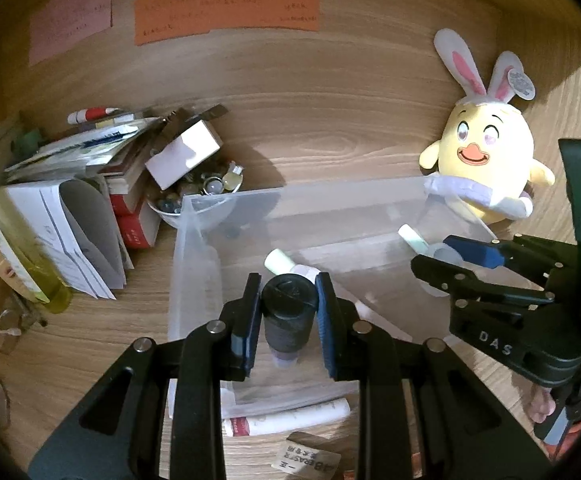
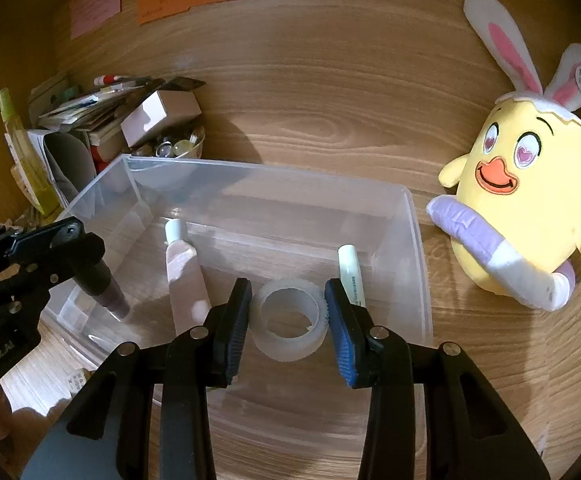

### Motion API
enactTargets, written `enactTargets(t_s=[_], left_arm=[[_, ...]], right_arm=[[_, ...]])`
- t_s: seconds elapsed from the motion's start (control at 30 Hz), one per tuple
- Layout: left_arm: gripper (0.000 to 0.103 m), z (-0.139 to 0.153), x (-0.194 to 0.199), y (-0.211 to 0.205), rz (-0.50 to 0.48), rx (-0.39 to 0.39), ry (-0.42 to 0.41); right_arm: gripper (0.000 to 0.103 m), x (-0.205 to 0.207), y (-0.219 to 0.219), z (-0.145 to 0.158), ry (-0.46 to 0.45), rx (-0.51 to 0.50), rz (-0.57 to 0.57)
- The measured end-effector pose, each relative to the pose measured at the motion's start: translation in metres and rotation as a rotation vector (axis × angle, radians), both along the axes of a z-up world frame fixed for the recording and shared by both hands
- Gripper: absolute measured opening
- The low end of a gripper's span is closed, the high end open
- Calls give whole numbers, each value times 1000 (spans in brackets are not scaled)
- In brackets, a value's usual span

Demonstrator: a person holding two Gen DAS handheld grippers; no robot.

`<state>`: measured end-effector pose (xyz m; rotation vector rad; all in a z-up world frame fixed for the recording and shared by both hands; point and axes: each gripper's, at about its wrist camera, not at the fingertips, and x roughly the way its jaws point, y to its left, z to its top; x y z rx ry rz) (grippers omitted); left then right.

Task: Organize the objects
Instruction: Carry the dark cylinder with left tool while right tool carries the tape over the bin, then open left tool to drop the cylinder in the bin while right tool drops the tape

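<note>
two grips at once here: the left gripper (image 1: 289, 312) has its jaws pinching a small bottle (image 1: 288, 322) with a ribbed black cap and a purplish clear body, held just inside the left end of the clear plastic bin (image 2: 418, 240), while the right gripper (image 2: 286, 324) squeezes a translucent white tape roll (image 2: 290, 322) between its blue pads, low over the bin's floor. inside the bin lie a pale pink tube (image 2: 184, 272) and a white-capped tube (image 2: 350, 276). "das" shows in raised letters on the right gripper's body. beside the bin sits a yellow plush chick (image 2: 530, 200) with bunny ears; handwriting on the orange note (image 1: 226, 10) is too small to read.
</note>
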<state>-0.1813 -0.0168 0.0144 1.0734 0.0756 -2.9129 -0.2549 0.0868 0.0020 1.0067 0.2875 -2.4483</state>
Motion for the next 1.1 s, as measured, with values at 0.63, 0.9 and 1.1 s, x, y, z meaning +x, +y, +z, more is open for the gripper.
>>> enactTargets(t_s=[0.63,0.9,1.1], left_arm=[[84,38,34,-8,-64,83,72],[96,60,73,-4,-81,31,111],[99,67,104,5,-104,3,150]], right_arm=[[66,9,7,17,16,-9,-7],[81,43,21,41,87,-31,6],[82,69,37,53,94,-90,25]])
